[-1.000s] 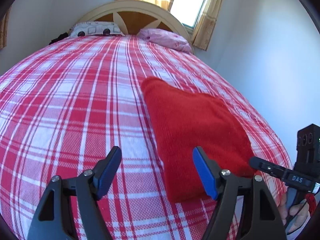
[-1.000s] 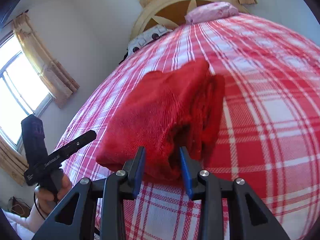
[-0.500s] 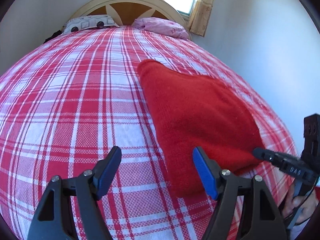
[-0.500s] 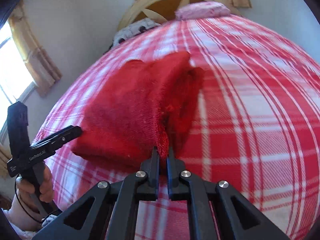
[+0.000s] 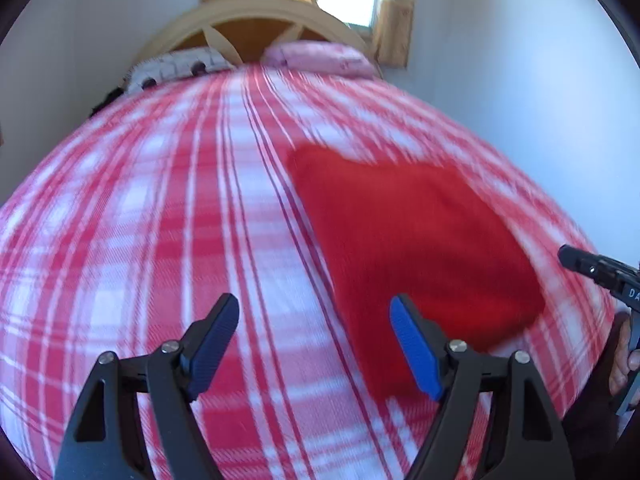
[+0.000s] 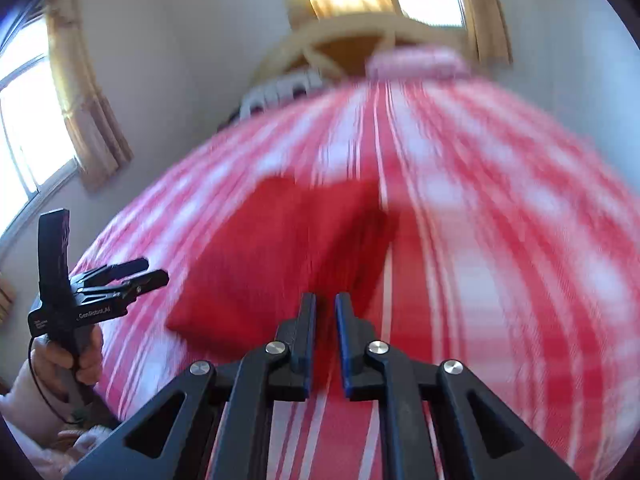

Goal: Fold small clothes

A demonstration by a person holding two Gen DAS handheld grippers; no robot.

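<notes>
Both grippers tilt down: left gripper (image 5: 314, 338) wide; right gripper (image 6: 325, 330) narrow (empty).

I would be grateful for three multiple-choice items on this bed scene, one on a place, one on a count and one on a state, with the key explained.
1. Where does the red folded garment lie?
A. On the plaid bedspread
B. On the pillows
C. On the window sill

2. How many pillows rest against the headboard?
A. One
B. Two
C. Four

3. How do the left gripper's jaws stand?
A. Clamped on the garment
B. Wide apart with nothing between them
C. Shut on the bedspread

Key:
1 A: the garment rests flat on the plaid bedspread, well short of the headboard.
2 B: a white patterned pillow and a pink pillow lie side by side.
3 B: the left gripper shows only bedspread in the gap between its blue pads, having just been opening further.
</notes>
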